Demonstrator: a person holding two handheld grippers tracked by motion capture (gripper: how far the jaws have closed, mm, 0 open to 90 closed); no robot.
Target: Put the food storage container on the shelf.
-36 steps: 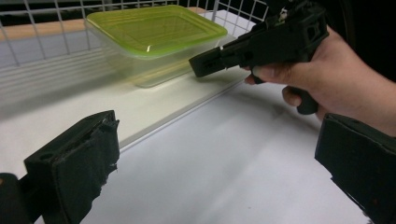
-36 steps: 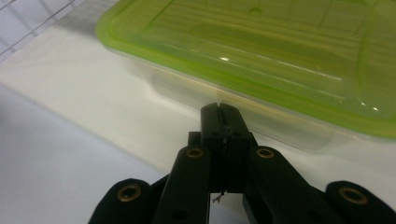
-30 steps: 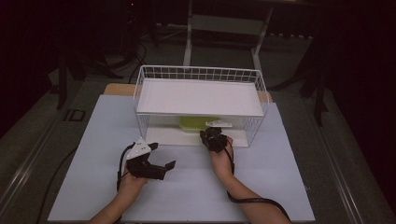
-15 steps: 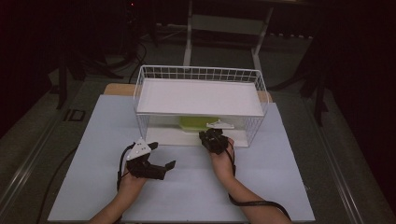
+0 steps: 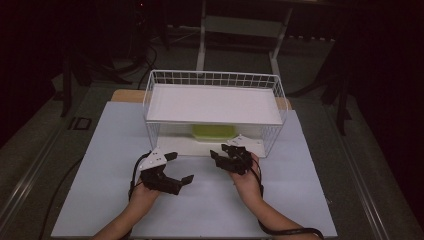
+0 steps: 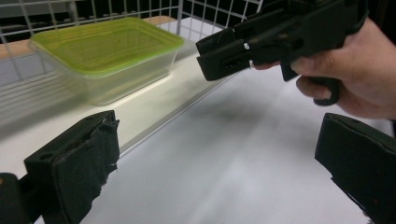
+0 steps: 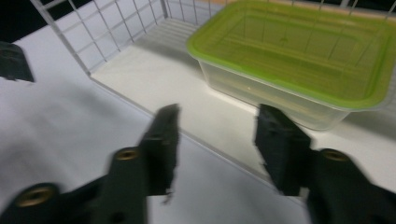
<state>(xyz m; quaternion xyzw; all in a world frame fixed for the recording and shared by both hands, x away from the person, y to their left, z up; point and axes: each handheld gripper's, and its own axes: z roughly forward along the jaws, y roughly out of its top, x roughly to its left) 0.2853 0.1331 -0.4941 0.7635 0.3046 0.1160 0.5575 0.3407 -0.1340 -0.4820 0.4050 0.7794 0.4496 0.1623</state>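
Container [image 7: 299,60], clear with green lid, sits on lower shelf of wire rack [image 5: 215,107], well inside, on white surface [image 5: 300,200]. Right tongs [image 5: 226,156] at rack's open front, jaws just been opening, nothing between them; probably backing off after placement. Left tongs [image 5: 175,167] spread, empty, before rack. Next: withdraw clear of wire.
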